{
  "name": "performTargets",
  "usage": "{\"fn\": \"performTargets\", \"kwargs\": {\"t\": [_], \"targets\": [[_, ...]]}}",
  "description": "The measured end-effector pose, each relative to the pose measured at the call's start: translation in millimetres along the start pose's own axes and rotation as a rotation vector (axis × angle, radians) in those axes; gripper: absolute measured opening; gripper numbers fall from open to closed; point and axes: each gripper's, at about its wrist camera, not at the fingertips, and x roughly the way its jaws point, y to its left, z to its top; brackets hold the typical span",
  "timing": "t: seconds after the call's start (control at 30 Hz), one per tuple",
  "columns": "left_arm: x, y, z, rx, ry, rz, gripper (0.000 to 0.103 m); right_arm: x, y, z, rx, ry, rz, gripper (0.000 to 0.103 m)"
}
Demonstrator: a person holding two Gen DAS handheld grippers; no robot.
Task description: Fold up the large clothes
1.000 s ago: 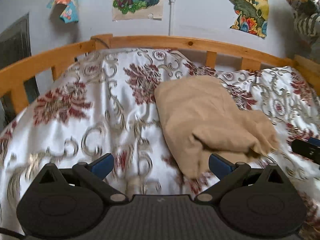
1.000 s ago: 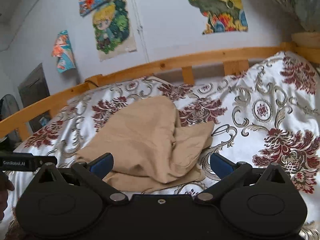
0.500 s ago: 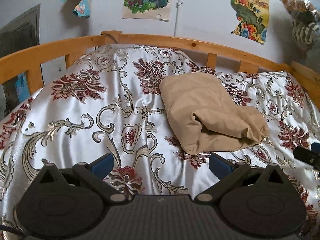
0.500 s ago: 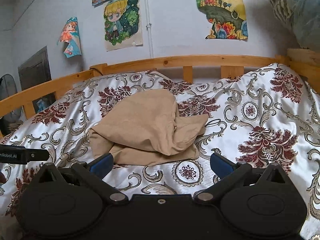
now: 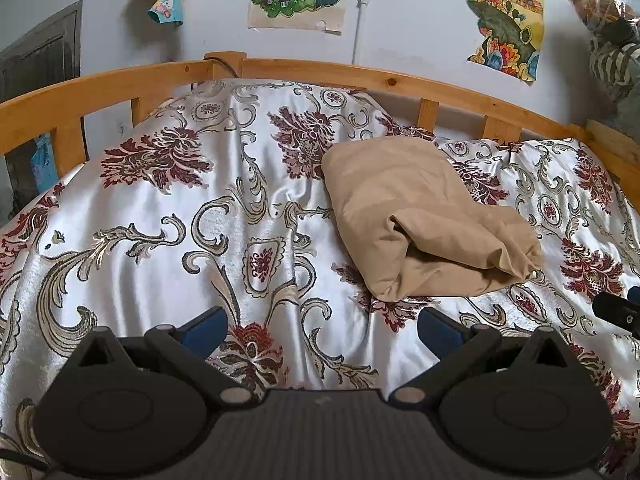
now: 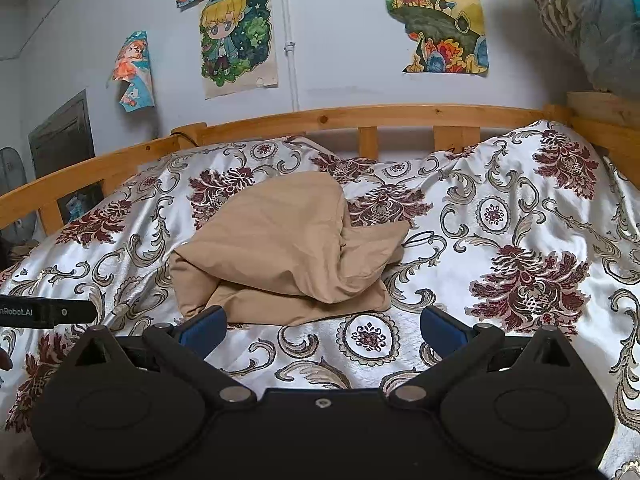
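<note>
Tan garment (image 5: 420, 216), folded into a loose bundle, lying on a floral bedspread (image 5: 224, 216) inside a wooden bed rail (image 5: 304, 70). Bundle resting right of the bedspread's middle in the left wrist view, its far corner close to the rail, its near edge toward the cameras. Layers stacked unevenly, with one fold tucked under the top flap and a soft ridge on the right side. Seen from the right wrist, same garment (image 6: 288, 248) spread nearer the rail's left half, a pointed flap reaching right.

Left gripper (image 5: 322, 326) held above the bedspread, just short of the garment's near edge, jaws spread wide and holding nothing. Blue pads (image 5: 204, 326) apart from the cloth. Right gripper (image 6: 322, 326) likewise wide apart and empty, hovering just before the garment's near edge; left pad appearing to overlap the cloth in the picture, though contact hard to judge from this angle. Dark tip of the other tool visible at each view's edge, beside the garment.

Posters (image 6: 238, 38) pinned to the wall above the rail, and a thin pipe (image 6: 292, 40) running down between them.
</note>
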Motion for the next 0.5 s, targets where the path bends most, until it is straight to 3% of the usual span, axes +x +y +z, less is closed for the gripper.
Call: {"fn": "performTargets", "kwargs": {"t": [0.5], "targets": [[-0.9,1.4,0.6,-0.011,-0.008,0.022,0.102,1.4,-1.5,-1.5,0.01,0.012,-0.008,0.102]]}}
